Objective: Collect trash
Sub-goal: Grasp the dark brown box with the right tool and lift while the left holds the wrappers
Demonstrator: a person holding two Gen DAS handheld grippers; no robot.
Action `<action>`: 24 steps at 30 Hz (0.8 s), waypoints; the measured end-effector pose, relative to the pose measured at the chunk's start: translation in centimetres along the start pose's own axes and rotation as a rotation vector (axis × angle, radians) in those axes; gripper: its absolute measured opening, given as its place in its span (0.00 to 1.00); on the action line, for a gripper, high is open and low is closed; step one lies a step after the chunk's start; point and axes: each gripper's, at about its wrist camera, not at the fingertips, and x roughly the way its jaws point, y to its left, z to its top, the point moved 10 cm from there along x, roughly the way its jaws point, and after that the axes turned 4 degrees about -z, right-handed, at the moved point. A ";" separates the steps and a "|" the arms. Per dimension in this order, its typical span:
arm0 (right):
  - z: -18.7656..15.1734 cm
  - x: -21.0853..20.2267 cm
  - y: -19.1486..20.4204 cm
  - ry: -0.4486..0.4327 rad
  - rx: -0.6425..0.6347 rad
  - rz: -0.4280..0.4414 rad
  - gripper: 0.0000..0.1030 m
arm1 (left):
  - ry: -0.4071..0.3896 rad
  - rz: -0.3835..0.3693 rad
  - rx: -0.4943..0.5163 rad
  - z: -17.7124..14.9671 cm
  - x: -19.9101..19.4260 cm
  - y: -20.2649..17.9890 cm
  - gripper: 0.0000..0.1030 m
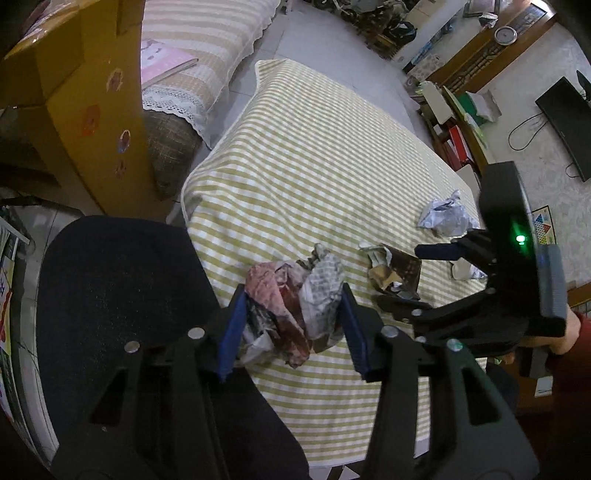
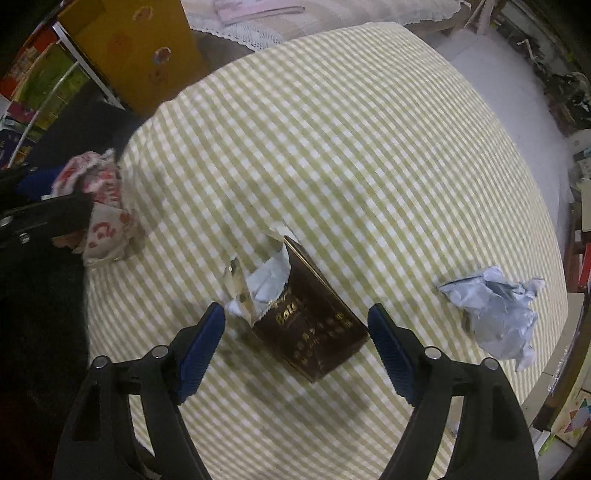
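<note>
My left gripper (image 1: pixel 291 328) is shut on a crumpled paper wad (image 1: pixel 291 302) printed in red, white and grey, held over the near edge of the checked tablecloth (image 1: pixel 314 166). The same wad (image 2: pixel 99 206) shows at the left of the right wrist view. My right gripper (image 2: pixel 295 310) points down, open, with its blue pads (image 2: pixel 201 354) on either side of a torn brown packet (image 2: pixel 314 325) with white paper spilling out; the pads do not touch it. From the left wrist view the right gripper (image 1: pixel 417 278) hangs over that packet (image 1: pixel 402 269). A crumpled grey-white paper (image 2: pixel 495 317) lies further right.
A black office chair (image 1: pixel 110 295) stands against the table's near left side. A yellow cardboard box (image 1: pixel 92 92) and a sofa with a striped cover (image 1: pixel 207 33) are beyond it. A hand in a red sleeve (image 1: pixel 569 332) holds the right gripper. Shelves line the right wall.
</note>
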 end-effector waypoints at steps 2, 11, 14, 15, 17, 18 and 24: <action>0.0 0.2 0.0 -0.008 0.016 0.001 0.75 | 0.003 0.001 0.000 0.0 0.0 0.0 0.46; 0.2 0.3 -1.6 -0.047 0.089 -0.022 0.66 | 0.007 0.012 0.013 -0.3 0.3 -0.5 0.47; -0.7 -0.5 -2.2 -0.071 0.120 -0.018 0.58 | 0.006 0.011 0.013 -0.3 0.3 -0.5 0.47; -0.9 -0.8 -2.3 -0.081 0.144 -0.001 0.55 | 0.006 0.011 0.014 -0.3 0.3 -0.5 0.47; -1.3 -1.1 -2.7 -0.091 0.185 0.019 0.45 | 0.006 0.009 0.020 -0.3 0.4 -0.6 0.47; -1.6 -1.3 -3.0 -0.096 0.209 0.028 0.43 | 0.006 0.008 0.024 -0.3 0.4 -0.7 0.47; -4.6 -4.6 -5.8 -0.197 0.423 0.078 0.38 | -0.004 -0.013 0.064 0.4 0.3 -2.0 0.47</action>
